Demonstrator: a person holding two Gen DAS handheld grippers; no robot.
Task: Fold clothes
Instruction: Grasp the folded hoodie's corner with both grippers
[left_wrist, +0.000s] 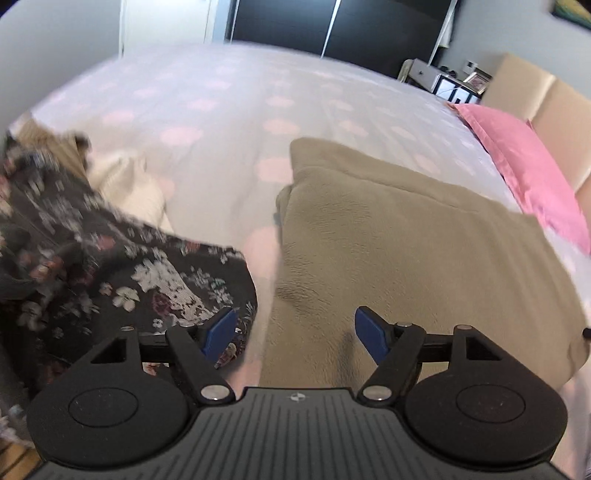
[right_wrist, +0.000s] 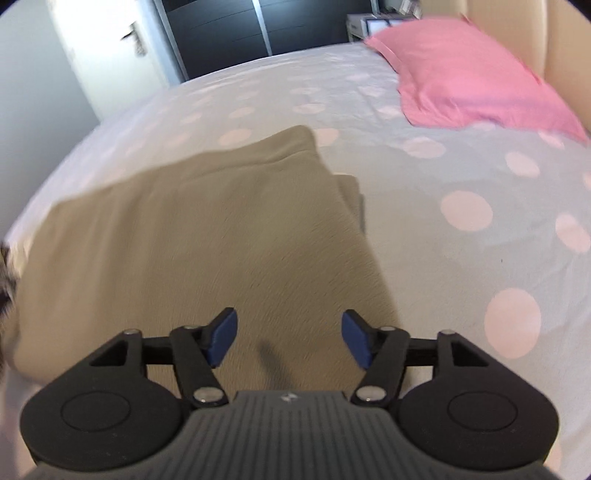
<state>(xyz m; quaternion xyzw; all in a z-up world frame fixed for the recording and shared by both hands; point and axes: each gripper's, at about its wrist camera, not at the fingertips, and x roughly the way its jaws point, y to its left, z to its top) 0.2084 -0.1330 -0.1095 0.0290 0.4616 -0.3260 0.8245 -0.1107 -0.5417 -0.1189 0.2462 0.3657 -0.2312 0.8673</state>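
Observation:
A folded tan fleece garment (left_wrist: 399, 243) lies on the white bedspread with pink dots (left_wrist: 221, 96). It also shows in the right wrist view (right_wrist: 207, 229), with stacked layers at its right edge. My left gripper (left_wrist: 297, 338) is open and empty, above the garment's near left edge. My right gripper (right_wrist: 290, 339) is open and empty, above the garment's near part. A dark floral garment (left_wrist: 110, 273) lies crumpled to the left, under my left gripper's left finger. A cream garment (left_wrist: 129, 184) and a tan patterned one (left_wrist: 48, 140) lie behind it.
A pink pillow (right_wrist: 469, 77) lies at the head of the bed by a beige headboard (right_wrist: 561, 44); it also shows in the left wrist view (left_wrist: 532, 166). A dark wardrobe (left_wrist: 332, 26) and a nightstand (left_wrist: 443, 81) stand beyond the bed.

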